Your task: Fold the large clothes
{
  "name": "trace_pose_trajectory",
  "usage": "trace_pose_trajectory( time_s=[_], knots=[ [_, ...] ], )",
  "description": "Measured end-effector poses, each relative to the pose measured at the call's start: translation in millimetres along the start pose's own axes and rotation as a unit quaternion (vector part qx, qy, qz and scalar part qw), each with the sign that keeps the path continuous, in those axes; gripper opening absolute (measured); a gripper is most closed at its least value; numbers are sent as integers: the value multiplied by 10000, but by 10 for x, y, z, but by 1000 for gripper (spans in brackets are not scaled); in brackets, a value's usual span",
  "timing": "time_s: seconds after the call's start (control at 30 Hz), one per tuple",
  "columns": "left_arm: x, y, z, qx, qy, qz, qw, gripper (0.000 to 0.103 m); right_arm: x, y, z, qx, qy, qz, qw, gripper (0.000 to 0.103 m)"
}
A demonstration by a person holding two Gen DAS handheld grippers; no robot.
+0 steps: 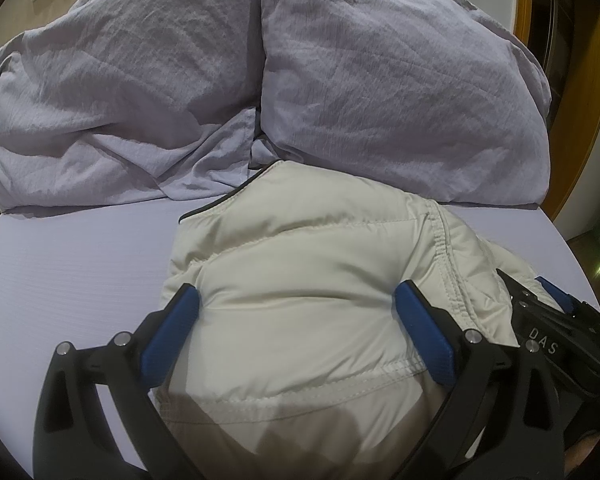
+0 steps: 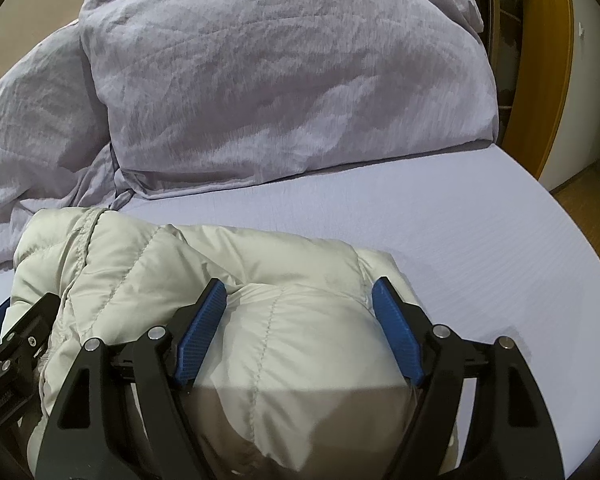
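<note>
Across the upper half of both views, two large crumpled lilac pillows [image 1: 132,92] lean side by side at the head of the bed, and below them the smooth lilac sheet [image 1: 80,264] fills the middle band. On that sheet, in the lower centre of each frame, lies the cream padded jacket [image 1: 300,280], bunched into a puffy mound with a dark-edged hem pointing toward the pillows.

The left gripper [image 1: 298,330] sits at the bottom of its own view, jaws spread wide, a bulge of jacket filling the gap and touching both blue pads. The right gripper [image 2: 300,324] stands likewise at the bottom of its view, spread wide astride another bulge; whether either set of pads is truly squeezing or only resting against the padding is hard to tell.

The step in hand looks like pressing and settling a fold. To do it well, both grippers should probably bear down evenly so trapped air escapes, keep seams aligned, and release only once the bundle lies flat and does not spring open.

The jacket's near edge disappears under the gripper bodies and their shadow, sleeves and collar cannot be picked out, and the fisheye rim cuts off the bed's sides.
</note>
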State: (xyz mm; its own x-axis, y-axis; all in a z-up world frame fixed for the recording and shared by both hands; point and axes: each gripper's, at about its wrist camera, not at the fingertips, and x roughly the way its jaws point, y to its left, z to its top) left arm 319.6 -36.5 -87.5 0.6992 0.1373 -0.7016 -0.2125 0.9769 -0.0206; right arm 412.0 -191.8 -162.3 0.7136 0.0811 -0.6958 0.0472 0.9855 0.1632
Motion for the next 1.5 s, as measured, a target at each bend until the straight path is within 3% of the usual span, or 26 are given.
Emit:
trace_pose_trajectory(
  time_s=[0.37,0.77,0.87,1.03,1.5],
  knots=[
    [-78,1,53,90,126,79,9998,99,-87,-48,36,119,227,-82,9996,83],
    [-654,64,-92,-152,-15,-320,9994,99,-797,-17,-109,-379,-443,242,9980,77],
    [-677,48,-125,-141,12,-315,9994,99,-772,8,-147,-488,-395,225,9978,72],
    [-644,35,-161,-81,33,-281,9996,99,-726,-2,-205,-465,-366,216,9980,72],
    [-515,23,-242,61,-34,-245,9997,101,-508,-40,-295,-303,-150,243,9991,79]
  ],
)
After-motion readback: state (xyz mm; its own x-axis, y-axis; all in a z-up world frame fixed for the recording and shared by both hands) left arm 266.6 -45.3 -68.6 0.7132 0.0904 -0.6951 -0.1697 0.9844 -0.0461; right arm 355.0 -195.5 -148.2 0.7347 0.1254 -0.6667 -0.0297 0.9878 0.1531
